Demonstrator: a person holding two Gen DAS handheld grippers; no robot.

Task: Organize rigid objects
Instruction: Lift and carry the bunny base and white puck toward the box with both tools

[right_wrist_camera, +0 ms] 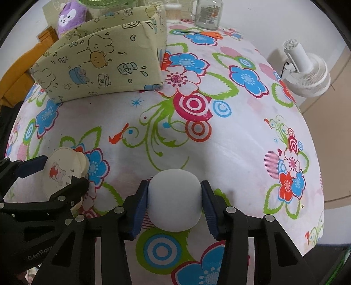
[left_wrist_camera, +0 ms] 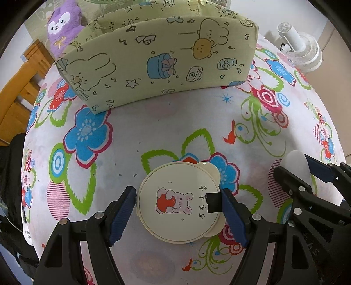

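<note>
A cream round compact mirror with a pink bunny print sits between the blue pads of my left gripper, which is shut on it just above the flowered tablecloth. It also shows in the right wrist view. My right gripper is shut on a smooth white rounded case, also seen in the left wrist view. A pale green cartoon-print storage box stands open-topped at the back of the table, also in the right wrist view.
A purple plush toy sits behind the box. A white fan stands off the table's right edge. A glass jar, a cotton swab tub and orange scissors lie at the back. A wooden chair is left.
</note>
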